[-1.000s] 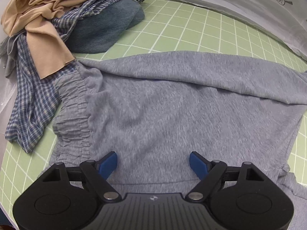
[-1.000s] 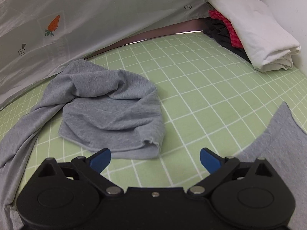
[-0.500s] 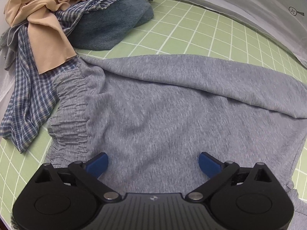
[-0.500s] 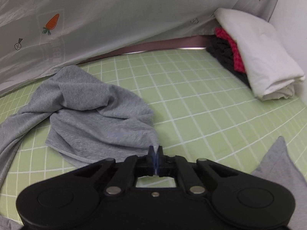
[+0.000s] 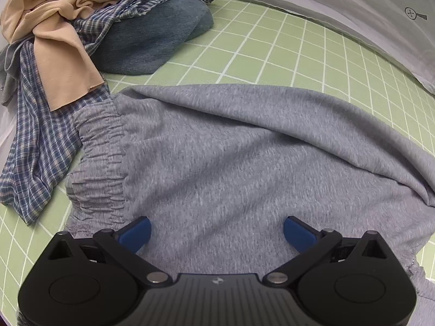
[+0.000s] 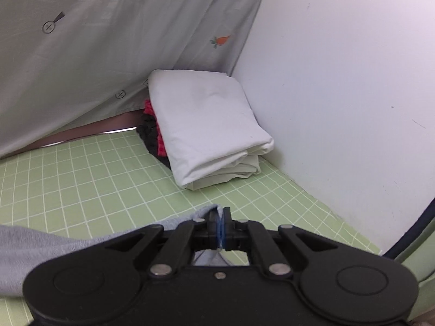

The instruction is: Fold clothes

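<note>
Grey sweatpants (image 5: 231, 163) fill the left view's centre, still unfolded, under the left gripper's (image 5: 217, 231) wide-open, empty fingers; the right gripper (image 6: 220, 226) pinches their edge; a folded pile (image 6: 206, 125) sits centre of the right view, an unfolded heap (image 5: 81, 40) upper left.

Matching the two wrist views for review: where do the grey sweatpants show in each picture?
Left wrist: grey sweatpants fill the middle and bottom, spread under the open left gripper.
Right wrist: only a pinched edge at bottom left, in the shut right gripper.
Shared landmark: the green grid mat.
</note>
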`<state>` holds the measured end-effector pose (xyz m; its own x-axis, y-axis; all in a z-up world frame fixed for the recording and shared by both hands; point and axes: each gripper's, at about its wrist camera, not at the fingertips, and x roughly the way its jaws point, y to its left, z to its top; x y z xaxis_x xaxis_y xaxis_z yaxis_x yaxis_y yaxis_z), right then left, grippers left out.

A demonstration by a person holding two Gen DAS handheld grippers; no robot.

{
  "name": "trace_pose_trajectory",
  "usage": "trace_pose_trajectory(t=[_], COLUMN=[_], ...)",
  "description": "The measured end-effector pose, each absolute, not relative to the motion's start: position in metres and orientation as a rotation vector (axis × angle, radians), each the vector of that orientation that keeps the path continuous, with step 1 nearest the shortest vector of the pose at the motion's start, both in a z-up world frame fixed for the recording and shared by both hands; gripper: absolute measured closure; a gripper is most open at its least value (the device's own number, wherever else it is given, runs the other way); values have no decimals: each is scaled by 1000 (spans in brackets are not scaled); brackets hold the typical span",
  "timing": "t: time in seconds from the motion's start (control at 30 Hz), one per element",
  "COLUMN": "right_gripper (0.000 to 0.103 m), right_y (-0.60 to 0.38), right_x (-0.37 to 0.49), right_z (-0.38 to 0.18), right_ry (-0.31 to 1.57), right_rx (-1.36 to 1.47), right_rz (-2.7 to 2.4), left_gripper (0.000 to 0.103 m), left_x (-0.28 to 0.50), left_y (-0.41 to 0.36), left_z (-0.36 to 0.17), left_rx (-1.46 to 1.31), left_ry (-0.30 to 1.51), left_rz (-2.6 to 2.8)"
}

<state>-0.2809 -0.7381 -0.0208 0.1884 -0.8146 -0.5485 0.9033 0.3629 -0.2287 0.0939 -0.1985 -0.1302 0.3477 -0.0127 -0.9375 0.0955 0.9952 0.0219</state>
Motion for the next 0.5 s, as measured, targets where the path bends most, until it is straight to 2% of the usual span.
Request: trace_pose_trajectory(t=[0.17, 0.33, 0.47, 0.5], right_gripper=[102, 102, 101, 88], right_y=[-748, -792, -838, -849], right_x=[-262, -200, -140, -125], right_z=[-20, -4, 25, 33], right_ry=[676, 660, 545, 514], right_rx=[96, -3, 33, 47], right_rz=[-1182, -1100, -1079, -1076], left_gripper=[0, 0, 0, 0], left_x=[96, 99, 100, 100], left_y=[-198, -199, -200, -201], left_z=[-131, -131, -132, -132], left_rx=[71, 70, 65, 63], left_ry=[1213, 1206, 1201, 1199], left_rz=[-65, -66, -59, -57])
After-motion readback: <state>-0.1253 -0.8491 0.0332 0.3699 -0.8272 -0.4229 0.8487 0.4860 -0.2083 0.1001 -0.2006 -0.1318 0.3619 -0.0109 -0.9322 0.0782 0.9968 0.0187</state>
